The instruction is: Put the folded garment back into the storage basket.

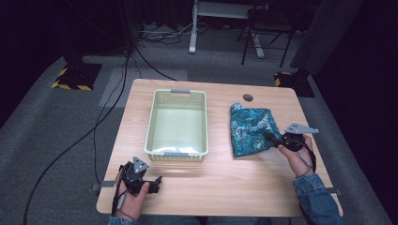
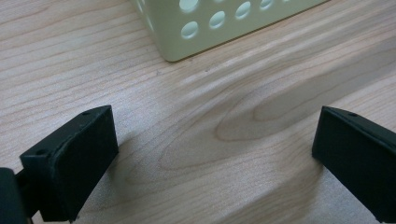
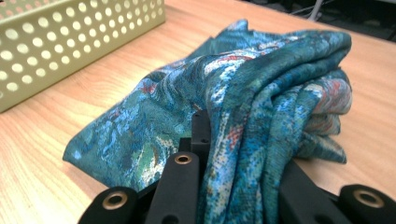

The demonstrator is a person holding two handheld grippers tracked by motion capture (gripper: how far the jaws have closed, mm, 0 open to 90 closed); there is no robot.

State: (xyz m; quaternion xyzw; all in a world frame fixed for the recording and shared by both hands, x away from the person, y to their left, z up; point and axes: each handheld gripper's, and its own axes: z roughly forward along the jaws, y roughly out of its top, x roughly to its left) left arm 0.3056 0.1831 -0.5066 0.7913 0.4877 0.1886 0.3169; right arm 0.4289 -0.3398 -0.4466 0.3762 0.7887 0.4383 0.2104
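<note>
While the right tool (image 1: 273, 139) sits at about four o'clock on the bench (image 1: 220, 187), its black jaws are clamped tight on a gathered fold of the teal patterned cloth (image 1: 249, 129), which bunches up from the wood between them in the right gripper view and spreads away toward two o'clock, well apart from the pale green perforated basket (image 1: 152, 119) standing at the centre. Down at seven o'clock the left tool (image 1: 158, 182) rests in the person's hand with its jaws spread wide over bare wood, gripping nothing, just short of the basket's near corner
</note>
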